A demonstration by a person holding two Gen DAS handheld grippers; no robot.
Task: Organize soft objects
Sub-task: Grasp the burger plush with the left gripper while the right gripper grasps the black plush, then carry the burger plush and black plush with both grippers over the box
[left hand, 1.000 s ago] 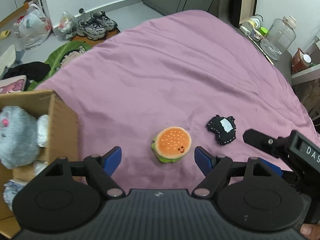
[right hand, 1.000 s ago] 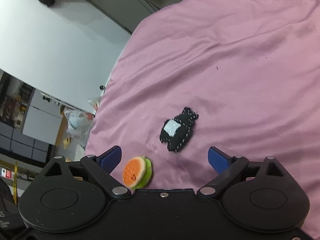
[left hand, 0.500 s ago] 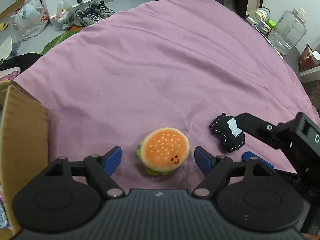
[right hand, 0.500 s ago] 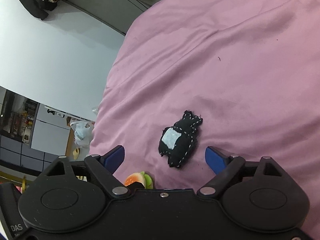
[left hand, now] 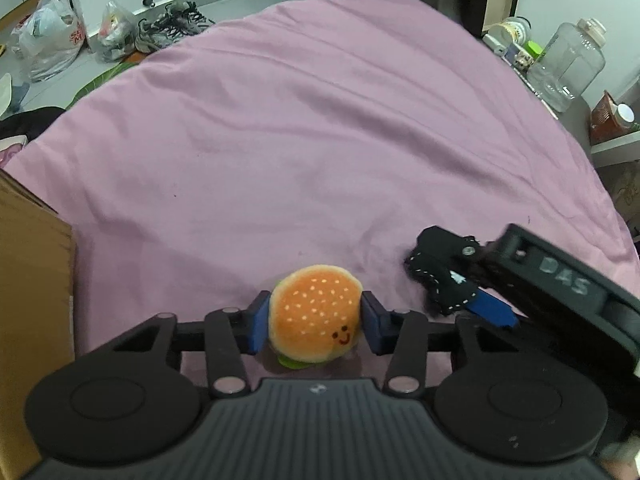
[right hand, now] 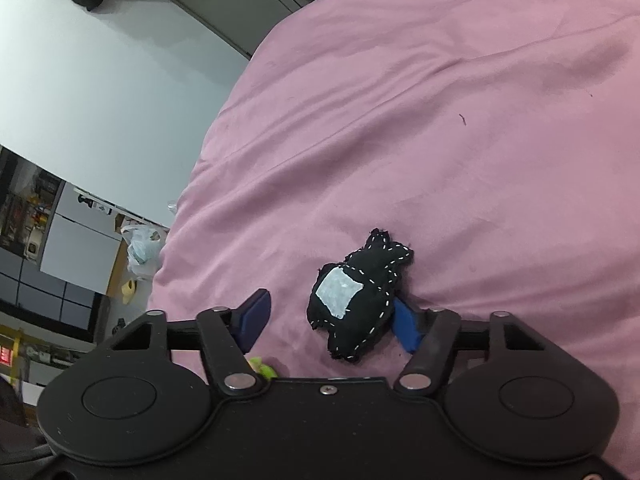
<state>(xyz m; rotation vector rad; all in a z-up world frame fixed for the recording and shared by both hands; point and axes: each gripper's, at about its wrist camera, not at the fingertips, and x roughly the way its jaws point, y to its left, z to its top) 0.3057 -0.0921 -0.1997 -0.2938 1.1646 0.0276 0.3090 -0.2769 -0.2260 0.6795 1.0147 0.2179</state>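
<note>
Though fuzzy, a round plush burger [left hand: 314,314]

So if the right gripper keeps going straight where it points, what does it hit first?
The black plush, probably. It already lies between the closing jaws of the right gripper, nearer the right finger. Just beyond it is only the pink sheet, though depth is hard to judge.

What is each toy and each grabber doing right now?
burger plush: on the pink bedspread, squeezed between both blue pads.
left gripper: jaws closing on the burger plush.
black felt toy: lying on the bedspread, one pad touching it, gap at the other.
right gripper: jaws closing round the black felt toy, not gripping yet.
cardboard box: standing beside, contents hidden.
</note>
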